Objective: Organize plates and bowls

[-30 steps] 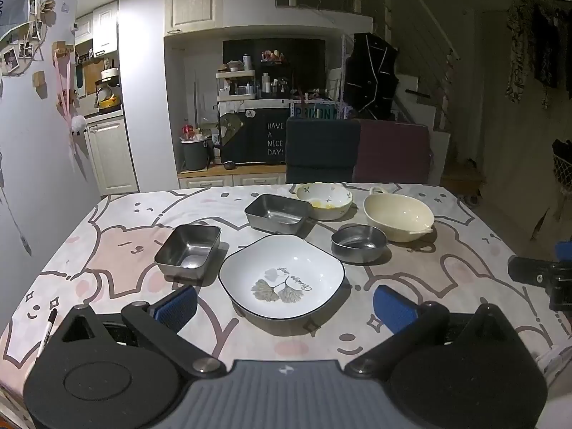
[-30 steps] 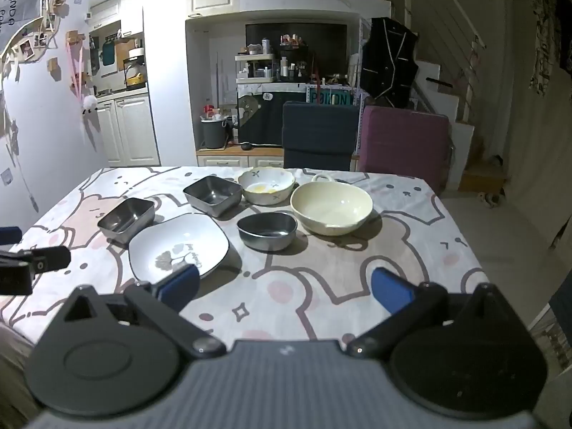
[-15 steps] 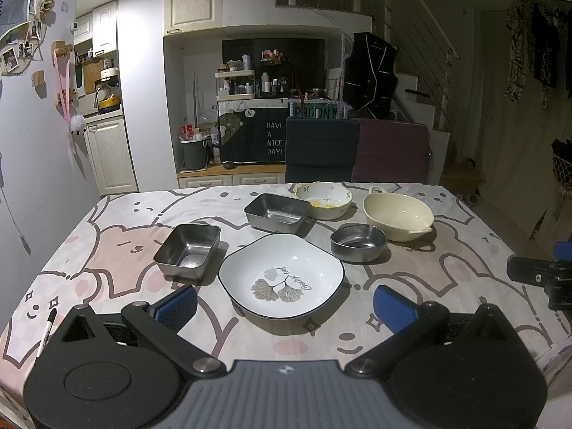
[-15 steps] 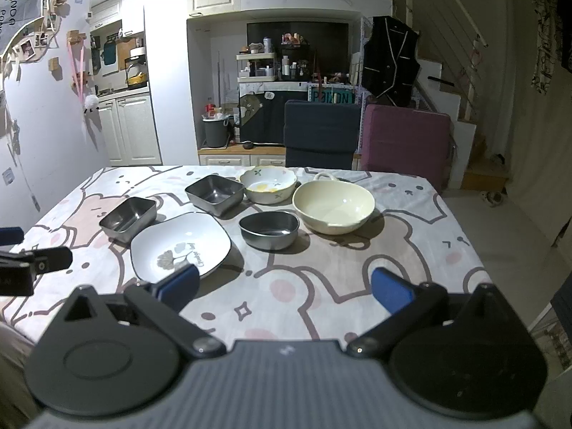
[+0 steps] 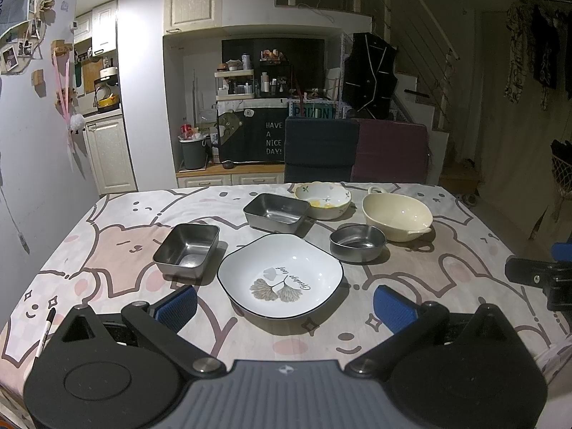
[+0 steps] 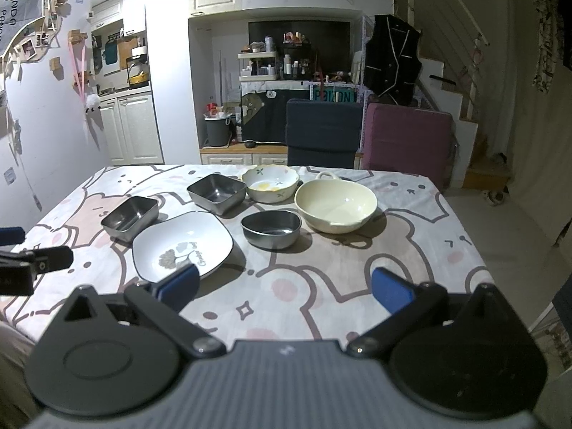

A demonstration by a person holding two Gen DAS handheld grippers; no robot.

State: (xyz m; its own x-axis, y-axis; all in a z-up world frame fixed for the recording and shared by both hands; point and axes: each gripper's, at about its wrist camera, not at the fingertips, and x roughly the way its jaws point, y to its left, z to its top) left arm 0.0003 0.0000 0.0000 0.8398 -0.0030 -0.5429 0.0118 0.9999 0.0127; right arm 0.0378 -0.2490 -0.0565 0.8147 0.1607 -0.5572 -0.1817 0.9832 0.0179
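A white square plate [image 5: 280, 275] [image 6: 183, 245] with a leaf print lies nearest me on the table. Behind it stand two square steel containers [image 5: 187, 249] [image 5: 276, 212], a round steel bowl [image 5: 357, 242] [image 6: 271, 228], a flower-patterned bowl [image 5: 323, 200] [image 6: 270, 182] and a cream bowl with handles [image 5: 396, 216] [image 6: 335, 205]. My left gripper [image 5: 285, 304] hovers open just in front of the plate, holding nothing. My right gripper [image 6: 285, 287] is open and empty too, right of the plate and short of the round steel bowl.
A black marker [image 5: 44, 332] lies near the table's front left corner. Two chairs [image 5: 320, 152] [image 5: 389, 153] stand at the far edge. The patterned tablecloth [image 6: 411, 250] is bare on the right side. A kitchen counter and stairs lie beyond.
Both grippers have barely moved. The right wrist view has crept slightly forward toward the dishes. No dish has shifted.
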